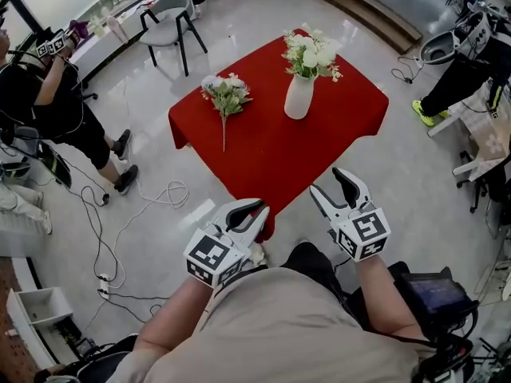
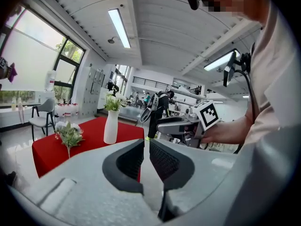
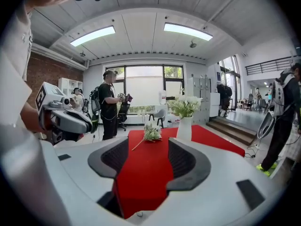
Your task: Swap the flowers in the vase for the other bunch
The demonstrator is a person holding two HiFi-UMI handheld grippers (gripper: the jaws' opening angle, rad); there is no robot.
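1. At the near corner of the bench (image 1: 271,154), which is draped in a red cloth, we hold our 2 claws side by side in the air. Neither one touches anything.
2. Our left claw (image 1: 254,211) has its jaws almost together. Only a narrow slit shows between the pads, and nothing sits in it.
3. Our right claw (image 1: 326,182) stands partly open with its pads clearly apart, and it grips nothing. Through the gap we see only the red cloth farther off.
4. We see the white vase (image 1: 299,96) standing upright toward the bench's far corner, holding the white flowers (image 1: 311,54) with green leaves.
5. We see the other bunch (image 1: 226,92) lying flat on the cloth near the far left edge, apart from the vase. Its blooms point away from us and its stem points back toward us.
6. Beyond the bench's left corner stands 1 grey chair (image 1: 170,14), and cables (image 1: 160,194) trail across the floor.
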